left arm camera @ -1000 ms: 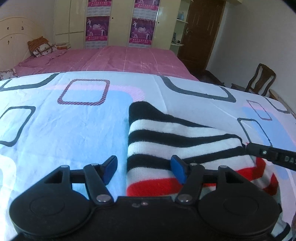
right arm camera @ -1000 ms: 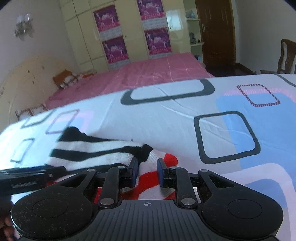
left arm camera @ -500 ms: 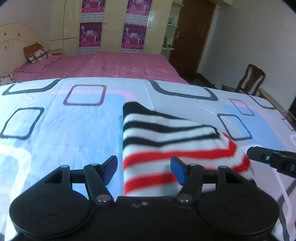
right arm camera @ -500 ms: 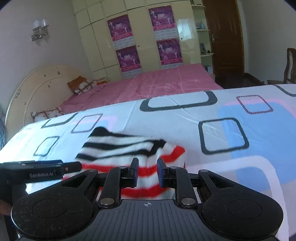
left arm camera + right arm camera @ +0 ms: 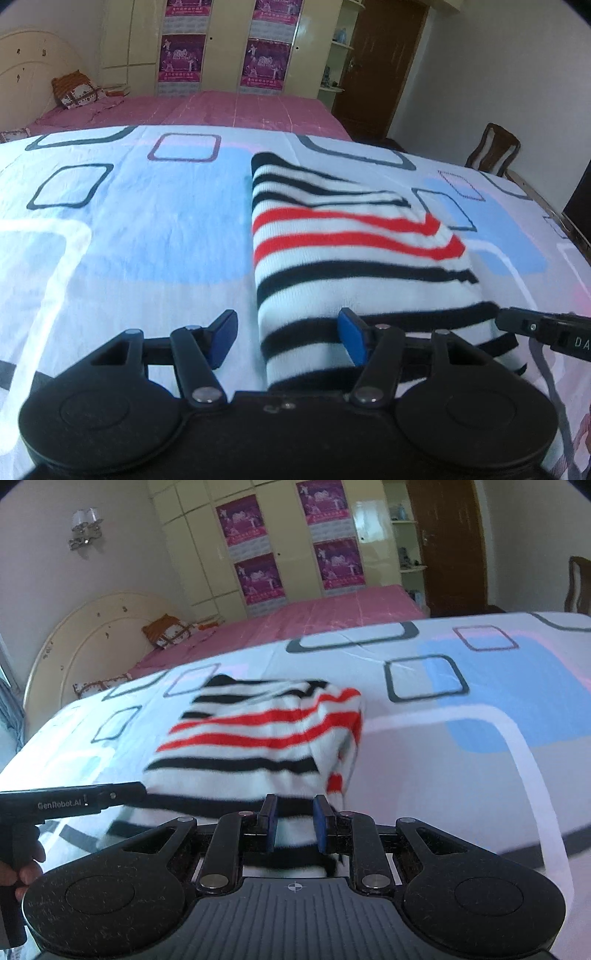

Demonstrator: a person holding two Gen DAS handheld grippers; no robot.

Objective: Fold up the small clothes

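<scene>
A small knit garment with black, white and red stripes [image 5: 354, 251] lies folded on the patterned bed sheet; it also shows in the right wrist view [image 5: 258, 734]. My left gripper [image 5: 286, 334] is open, its blue pads wide apart over the garment's near left edge. My right gripper [image 5: 293, 821] has its pads a narrow gap apart with the near hem of the garment between them; the cloth looks slightly lifted toward it. The right gripper's tip [image 5: 543, 328] shows at the right of the left wrist view, and the left gripper's body [image 5: 74, 801] at the left of the right wrist view.
The sheet [image 5: 129, 240] is white and light blue with square outlines. Beyond it is a pink bed [image 5: 229, 110] with a pillow [image 5: 77, 92], wardrobes with posters, a dark door and a wooden chair [image 5: 493, 149] at the right.
Both grippers have drawn back toward me and risen, and more of the striped garment shows stretched out in front. The left gripper stays open, and the right pads stay narrowly apart on the hem.
</scene>
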